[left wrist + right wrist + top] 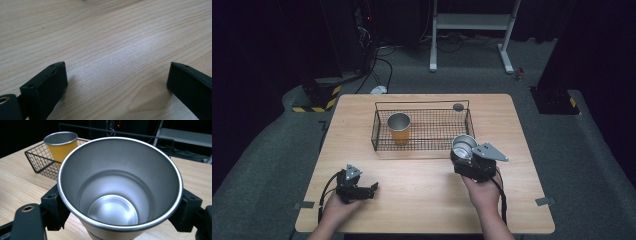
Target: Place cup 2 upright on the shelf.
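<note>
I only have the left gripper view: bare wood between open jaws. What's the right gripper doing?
Observer: The right gripper is shut on a steel cup, one jaw on each side below the rim.
Operator: Anything in the cup?
Observer: No, the right gripper view looks straight down to its bare bottom.
Operator: Where would it go?
Observer: Probably the wire basket just beyond it, where an orange cup stands upright at the left end.

Steel cup, empty, upright, pale outer wall, held above the table beside the wire basket
</note>
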Tool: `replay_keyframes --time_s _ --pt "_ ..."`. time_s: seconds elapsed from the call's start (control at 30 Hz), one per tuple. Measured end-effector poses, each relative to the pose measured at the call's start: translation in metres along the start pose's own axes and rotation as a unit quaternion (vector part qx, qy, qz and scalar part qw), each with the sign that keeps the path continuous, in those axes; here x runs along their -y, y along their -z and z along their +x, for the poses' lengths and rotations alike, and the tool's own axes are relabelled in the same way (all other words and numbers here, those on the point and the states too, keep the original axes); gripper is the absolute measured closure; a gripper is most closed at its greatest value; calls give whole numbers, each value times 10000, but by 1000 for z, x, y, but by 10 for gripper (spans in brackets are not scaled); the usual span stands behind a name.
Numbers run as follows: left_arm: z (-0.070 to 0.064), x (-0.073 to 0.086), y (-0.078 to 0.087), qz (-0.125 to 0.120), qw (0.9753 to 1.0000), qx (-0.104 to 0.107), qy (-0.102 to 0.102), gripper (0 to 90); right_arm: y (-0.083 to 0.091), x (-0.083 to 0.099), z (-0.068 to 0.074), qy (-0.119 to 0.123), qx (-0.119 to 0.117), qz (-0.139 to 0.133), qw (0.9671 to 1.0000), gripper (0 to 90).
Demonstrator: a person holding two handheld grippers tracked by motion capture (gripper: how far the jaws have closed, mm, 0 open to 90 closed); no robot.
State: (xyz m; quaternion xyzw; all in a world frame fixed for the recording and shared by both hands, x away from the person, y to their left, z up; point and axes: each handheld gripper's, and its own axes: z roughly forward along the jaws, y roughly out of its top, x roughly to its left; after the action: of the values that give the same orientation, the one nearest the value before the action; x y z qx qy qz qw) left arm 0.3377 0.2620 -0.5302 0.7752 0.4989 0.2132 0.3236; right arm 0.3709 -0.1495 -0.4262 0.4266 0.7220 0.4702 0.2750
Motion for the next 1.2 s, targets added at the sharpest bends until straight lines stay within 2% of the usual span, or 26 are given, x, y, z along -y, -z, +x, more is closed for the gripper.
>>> replay_keyframes --time_s 0.37,0.7,0.9,1.2 --pt "0 0 0 1 10000 -2 -14 35 -11 -14 -4 -27 39 -73 10000 184" --pt "1 0 0 18 10000 11 -19 35 -24 -29 -5 -60 -1 -18 10000 184" --pt "1 0 0 19 10000 4 -32 35 -32 -37 -4 -56 50 22 10000 184" --pt "0 0 0 3 10000 28 11 37 -42 -49 -2 82 186 26 9998 184"
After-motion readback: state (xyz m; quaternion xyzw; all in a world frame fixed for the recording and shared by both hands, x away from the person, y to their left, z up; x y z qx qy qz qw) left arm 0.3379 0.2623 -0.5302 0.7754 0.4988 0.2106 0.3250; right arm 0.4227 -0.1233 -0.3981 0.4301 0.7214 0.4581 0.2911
